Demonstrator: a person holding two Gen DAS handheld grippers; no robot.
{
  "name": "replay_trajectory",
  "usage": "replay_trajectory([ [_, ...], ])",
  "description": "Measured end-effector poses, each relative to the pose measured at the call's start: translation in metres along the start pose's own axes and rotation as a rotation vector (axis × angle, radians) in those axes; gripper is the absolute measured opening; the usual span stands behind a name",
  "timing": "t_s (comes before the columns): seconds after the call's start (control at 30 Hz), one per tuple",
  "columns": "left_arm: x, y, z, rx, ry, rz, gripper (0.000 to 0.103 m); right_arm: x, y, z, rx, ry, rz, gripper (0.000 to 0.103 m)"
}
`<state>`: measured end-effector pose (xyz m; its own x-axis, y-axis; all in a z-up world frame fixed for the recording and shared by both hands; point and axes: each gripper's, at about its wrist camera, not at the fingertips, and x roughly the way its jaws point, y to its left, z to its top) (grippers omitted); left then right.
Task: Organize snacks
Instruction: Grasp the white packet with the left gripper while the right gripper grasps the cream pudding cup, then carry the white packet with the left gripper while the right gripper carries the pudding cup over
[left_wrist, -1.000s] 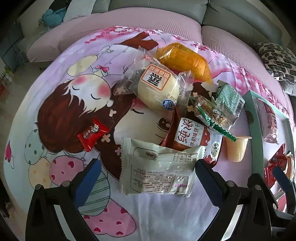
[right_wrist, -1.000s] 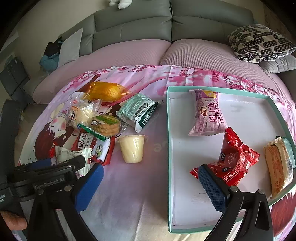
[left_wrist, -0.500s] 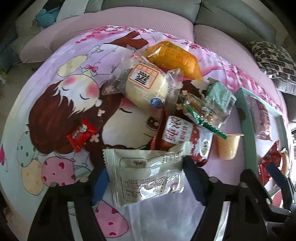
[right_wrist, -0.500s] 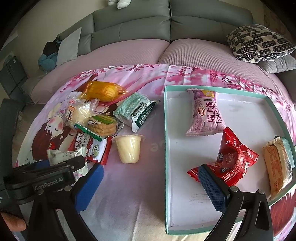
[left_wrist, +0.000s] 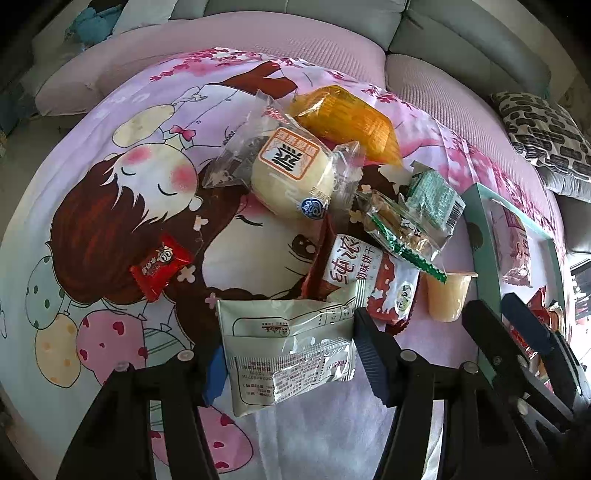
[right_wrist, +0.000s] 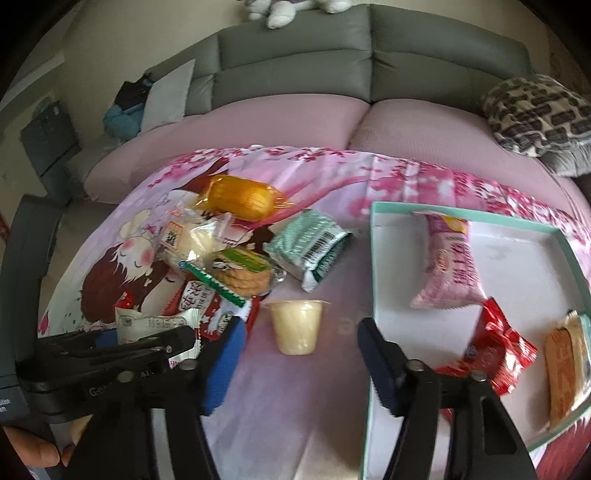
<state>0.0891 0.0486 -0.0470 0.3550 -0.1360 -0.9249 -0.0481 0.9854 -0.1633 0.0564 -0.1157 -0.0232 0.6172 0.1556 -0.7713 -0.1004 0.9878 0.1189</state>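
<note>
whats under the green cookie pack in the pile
The green cookie pack lies partly on the red and white biscuit pack, with its far end on the teal packet. Its tail overhangs the jelly cup. Whatever lies directly beneath its middle is hidden.

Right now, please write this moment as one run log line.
left gripper: shut on white packet | right gripper: open, above jelly cup | tray: holds pink pack, others
</note>
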Motion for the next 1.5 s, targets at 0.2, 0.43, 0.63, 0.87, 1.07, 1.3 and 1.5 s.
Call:
replay_trajectory([
  [0.2, -0.001, 0.005, 0.001, -0.014, 0.004, -0.012, 0.063, 0.019, 0.007, -0.003, -0.037, 0.039, -0.004, 0.045],
  [0.43, -0.001, 0.009, 0.002, -0.019, 0.011, -0.019, 0.063, 0.033, -0.001, -0.005, -0.010, 0.060, -0.013, 0.040],
  [0.63, 0.001, 0.007, 0.003, -0.019, 0.013, -0.016, 0.063, 0.040, 0.004, -0.006, -0.027, 0.067, -0.020, 0.040],
  [0.87, 0.002, 0.007, 0.003, -0.015, 0.010, -0.007, 0.063, 0.041, 0.008, -0.007, -0.048, 0.059, -0.025, 0.036],
  [1.07, 0.002, 0.003, 0.003, -0.009, 0.003, -0.002, 0.062, 0.037, 0.005, -0.005, -0.035, 0.048, -0.020, 0.035],
  [1.3, -0.006, 0.004, 0.004, -0.009, -0.016, -0.004, 0.050, 0.023, 0.007, 0.000, -0.038, 0.004, -0.015, 0.035],
  [1.5, -0.015, 0.005, 0.003, -0.002, -0.043, -0.018, 0.031, 0.005, 0.010, 0.006, -0.044, -0.049, -0.006, 0.035],
])
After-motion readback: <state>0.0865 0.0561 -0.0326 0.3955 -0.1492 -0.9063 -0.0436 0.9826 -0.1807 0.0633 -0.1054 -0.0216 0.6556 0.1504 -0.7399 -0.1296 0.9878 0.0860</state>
